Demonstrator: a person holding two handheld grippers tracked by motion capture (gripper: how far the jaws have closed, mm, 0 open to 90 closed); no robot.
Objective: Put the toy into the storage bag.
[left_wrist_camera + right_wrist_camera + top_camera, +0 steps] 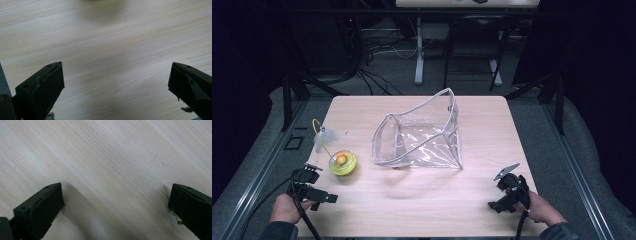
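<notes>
Left gripper (314,184) jaws: spread wide, empty, near yellow toy (342,162).
Right gripper (507,192) jaws: spread wide, empty, over tabletop (412,200).
Writing: none legible.

table (422,200): light wood | floor: cables (377,50) | desk legs (419,50)

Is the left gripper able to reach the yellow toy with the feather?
Probably yes. The left gripper sits open beside the yellow toy, with bare table between them; the clear bag lies off to the side.
</notes>
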